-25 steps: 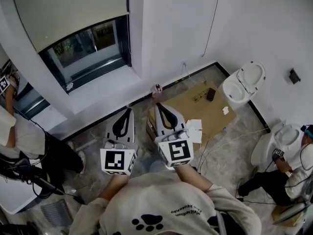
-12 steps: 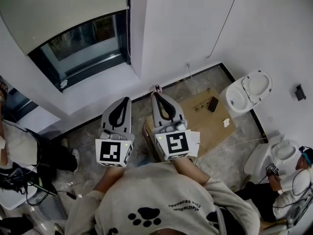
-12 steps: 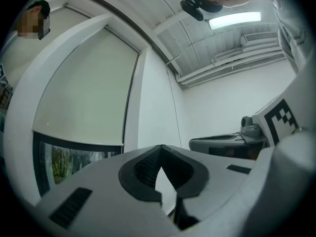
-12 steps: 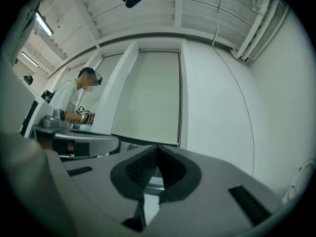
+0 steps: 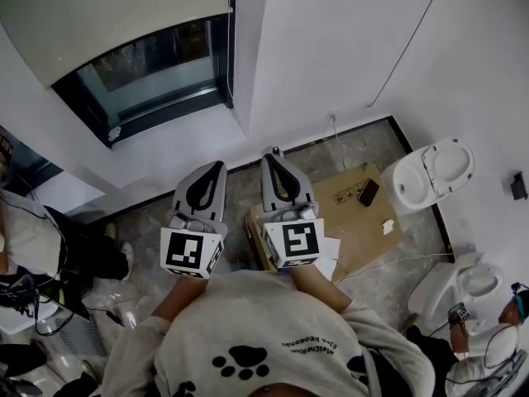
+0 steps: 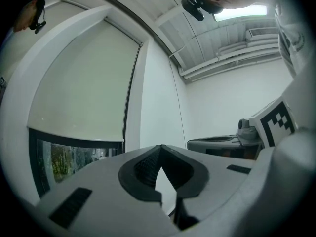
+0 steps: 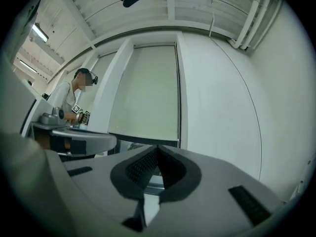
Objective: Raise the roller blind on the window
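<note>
While the grey left gripper (image 5: 215, 168) and the grey right gripper (image 5: 273, 160) are both closed and empty, the pale cream fabric roller blind (image 5: 124, 11) covers the upper window (image 5: 157, 69), well apart from them; shut jaws could only push its hem, not grasp it.

1. Roller blind (image 5: 116, 11): seen as plain pale cream.
2. Left gripper (image 5: 216, 165) and right gripper (image 5: 273, 157): finished grey, patterned with black-and-white squares.
3. Cardboard (image 5: 351, 213): seen as brown.
4. Sweatshirt (image 5: 281, 321): beige, printed with a black paw.

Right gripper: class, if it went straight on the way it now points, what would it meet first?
Probably the window, just below the blind's bottom edge; nothing stands between, though depth is unclear.
</note>
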{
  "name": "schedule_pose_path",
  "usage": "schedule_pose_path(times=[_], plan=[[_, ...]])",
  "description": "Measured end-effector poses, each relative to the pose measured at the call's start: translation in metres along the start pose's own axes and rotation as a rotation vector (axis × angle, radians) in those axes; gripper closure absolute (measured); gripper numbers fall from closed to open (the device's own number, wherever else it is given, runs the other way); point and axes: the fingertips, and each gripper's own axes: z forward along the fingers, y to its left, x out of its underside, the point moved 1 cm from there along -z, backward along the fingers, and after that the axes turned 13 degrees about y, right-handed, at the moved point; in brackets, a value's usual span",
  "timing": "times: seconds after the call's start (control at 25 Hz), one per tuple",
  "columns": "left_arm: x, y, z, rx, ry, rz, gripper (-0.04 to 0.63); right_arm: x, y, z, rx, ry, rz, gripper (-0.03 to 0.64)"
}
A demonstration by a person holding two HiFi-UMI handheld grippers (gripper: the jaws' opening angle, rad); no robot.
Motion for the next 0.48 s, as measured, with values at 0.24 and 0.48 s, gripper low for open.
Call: schedule_pose_path(times=[0.24,0.48], plan=[[0.005,0.017,0.016,-0.008,0.011,-0.009,0.588,0.002,-0.001,0.023,-0.016,0.008,-0.01,0.607],[-0.001,0.039,0.046,0.005,0.004,-0.002,0.588,-0.003,-0.012,0.053,0.001,0.001,-0.008,0.607]])
